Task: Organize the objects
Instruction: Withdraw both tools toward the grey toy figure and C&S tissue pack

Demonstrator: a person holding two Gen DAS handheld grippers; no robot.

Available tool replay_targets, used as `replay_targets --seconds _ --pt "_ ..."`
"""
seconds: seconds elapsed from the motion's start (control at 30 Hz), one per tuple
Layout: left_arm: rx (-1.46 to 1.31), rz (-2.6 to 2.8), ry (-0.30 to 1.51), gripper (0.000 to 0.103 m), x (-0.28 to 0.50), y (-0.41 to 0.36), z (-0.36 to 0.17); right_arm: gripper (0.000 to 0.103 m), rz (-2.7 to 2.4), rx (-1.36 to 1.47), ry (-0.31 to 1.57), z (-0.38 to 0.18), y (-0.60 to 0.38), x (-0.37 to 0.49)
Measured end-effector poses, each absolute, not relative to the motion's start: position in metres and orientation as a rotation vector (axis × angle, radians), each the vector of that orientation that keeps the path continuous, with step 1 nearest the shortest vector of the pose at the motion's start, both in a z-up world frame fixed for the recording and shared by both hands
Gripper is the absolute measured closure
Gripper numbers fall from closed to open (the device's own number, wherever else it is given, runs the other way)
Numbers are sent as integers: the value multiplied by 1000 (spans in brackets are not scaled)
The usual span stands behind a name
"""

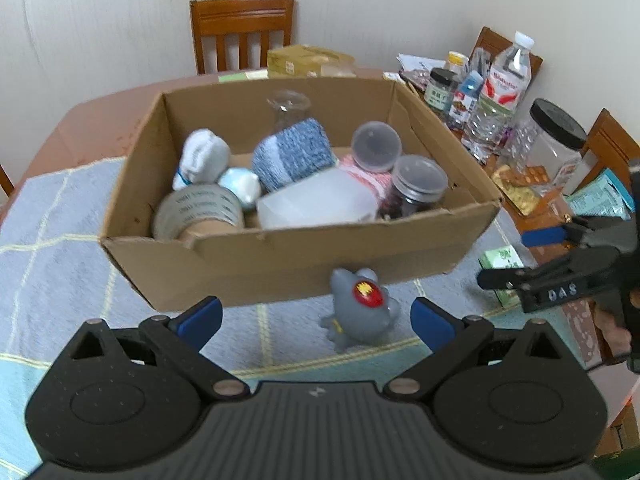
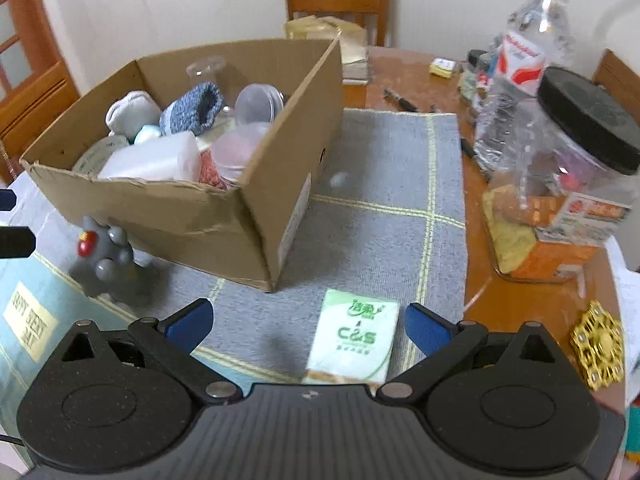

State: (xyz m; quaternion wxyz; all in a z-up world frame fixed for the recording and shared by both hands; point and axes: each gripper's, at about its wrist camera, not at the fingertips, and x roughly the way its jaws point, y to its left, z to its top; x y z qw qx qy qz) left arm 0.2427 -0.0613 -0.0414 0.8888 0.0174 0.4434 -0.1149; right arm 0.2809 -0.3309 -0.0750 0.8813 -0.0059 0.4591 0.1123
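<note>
Two empty, wide-open claws face a full cardboard box [image 1: 280, 256].
Left gripper [image 1: 316, 316]: grey toy shark [image 1: 358, 310] ahead between its fingers. Right gripper [image 2: 308, 320]: "C&S" tissue pack [image 2: 354, 342] between fingers.

Wooden table [image 2: 516, 304] under checked cloth [image 2: 372, 208]

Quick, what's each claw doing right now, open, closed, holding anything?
Left claw: open, empty, gray toy lying between its fingers.
Right claw: open, empty, above the tissue pack.
</note>
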Motion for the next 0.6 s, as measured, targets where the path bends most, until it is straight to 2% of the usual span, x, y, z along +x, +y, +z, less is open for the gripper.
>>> replay_targets --seconds 0.33,0.6 --pt "15 -231 952 3 252 -74 -66 0 371 -81 992 -94 -326 308" --pt "-21 -203 961 3 263 -72 -80 0 376 -46 1071 -102 -328 296"
